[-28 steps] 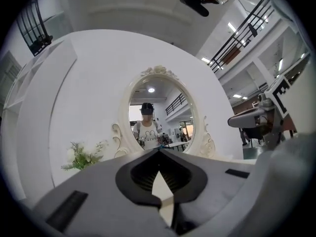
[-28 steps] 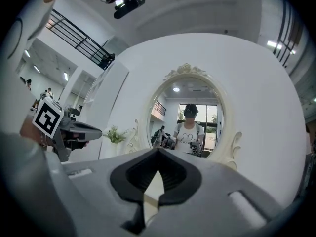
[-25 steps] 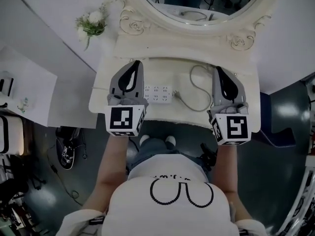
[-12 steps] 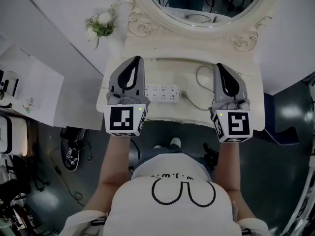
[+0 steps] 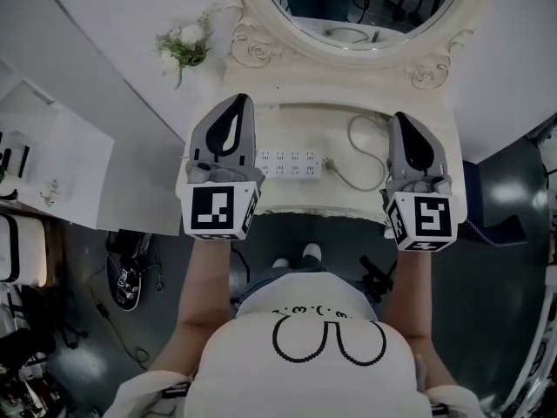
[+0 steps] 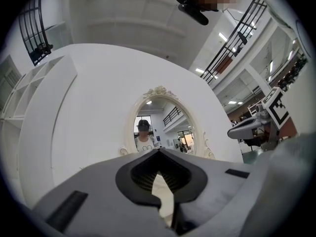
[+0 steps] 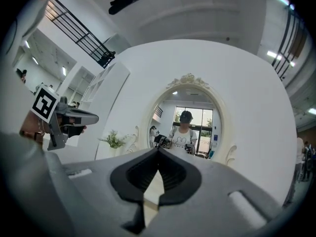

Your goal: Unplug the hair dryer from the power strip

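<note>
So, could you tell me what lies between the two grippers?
Head view: the white power strip and a looping cable lie between the left gripper and right gripper.

Oval mirror (image 5: 365, 7) behind vanity table (image 5: 296, 129); flower sprig (image 5: 184, 46) at left.

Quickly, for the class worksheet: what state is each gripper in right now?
Left gripper: closed, holding nothing.
Right gripper: closed, holding nothing.

White power strip (image 5: 291, 163), cream dressing table (image 5: 296, 192) — left gripper (image 5: 237, 107) and right gripper (image 5: 405, 123) grey.
</note>
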A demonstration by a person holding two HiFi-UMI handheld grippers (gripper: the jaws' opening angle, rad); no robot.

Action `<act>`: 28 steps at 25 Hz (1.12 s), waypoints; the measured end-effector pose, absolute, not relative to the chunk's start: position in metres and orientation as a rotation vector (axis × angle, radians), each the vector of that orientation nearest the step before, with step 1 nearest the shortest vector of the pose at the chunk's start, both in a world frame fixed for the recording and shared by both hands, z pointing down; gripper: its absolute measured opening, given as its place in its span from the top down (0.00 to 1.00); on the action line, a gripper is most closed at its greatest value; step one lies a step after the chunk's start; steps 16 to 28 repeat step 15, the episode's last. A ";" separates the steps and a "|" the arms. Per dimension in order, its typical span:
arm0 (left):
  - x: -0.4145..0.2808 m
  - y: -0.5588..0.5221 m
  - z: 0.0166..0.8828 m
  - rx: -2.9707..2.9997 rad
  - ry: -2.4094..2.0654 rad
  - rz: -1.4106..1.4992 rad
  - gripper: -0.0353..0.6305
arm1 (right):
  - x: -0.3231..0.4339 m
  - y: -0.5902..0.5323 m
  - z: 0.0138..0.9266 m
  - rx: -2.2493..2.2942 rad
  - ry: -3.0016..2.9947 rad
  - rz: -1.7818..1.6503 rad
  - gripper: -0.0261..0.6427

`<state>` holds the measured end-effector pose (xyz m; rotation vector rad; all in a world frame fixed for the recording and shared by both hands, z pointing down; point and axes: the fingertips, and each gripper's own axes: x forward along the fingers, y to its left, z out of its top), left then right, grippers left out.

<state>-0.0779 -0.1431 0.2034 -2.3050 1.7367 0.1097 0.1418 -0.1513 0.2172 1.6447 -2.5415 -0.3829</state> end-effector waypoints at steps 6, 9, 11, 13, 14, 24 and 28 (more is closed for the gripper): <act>-0.085 -0.136 0.201 -2.335 1.703 0.120 0.95 | 0.142 -0.139 0.212 1.676 -2.509 -0.397 0.97; -0.087 -0.134 0.202 -2.342 1.702 0.130 0.95 | 0.139 -0.134 0.214 1.666 -2.502 -0.393 0.97; -0.085 -0.134 0.202 -2.348 1.696 0.136 0.95 | 0.140 -0.132 0.216 1.665 -2.490 -0.393 0.97; -0.082 -0.132 0.202 -2.356 1.684 0.136 0.95 | 0.142 -0.130 0.216 1.671 -2.481 -0.395 0.97; -0.081 -0.132 0.202 -2.360 1.679 0.136 0.95 | 0.143 -0.129 0.216 1.674 -2.478 -0.394 0.97; -0.079 -0.131 0.202 -2.364 1.673 0.135 0.95 | 0.145 -0.127 0.215 1.678 -2.475 -0.394 0.97; -0.079 -0.131 0.202 -2.364 1.673 0.135 0.95 | 0.145 -0.127 0.215 1.678 -2.475 -0.394 0.97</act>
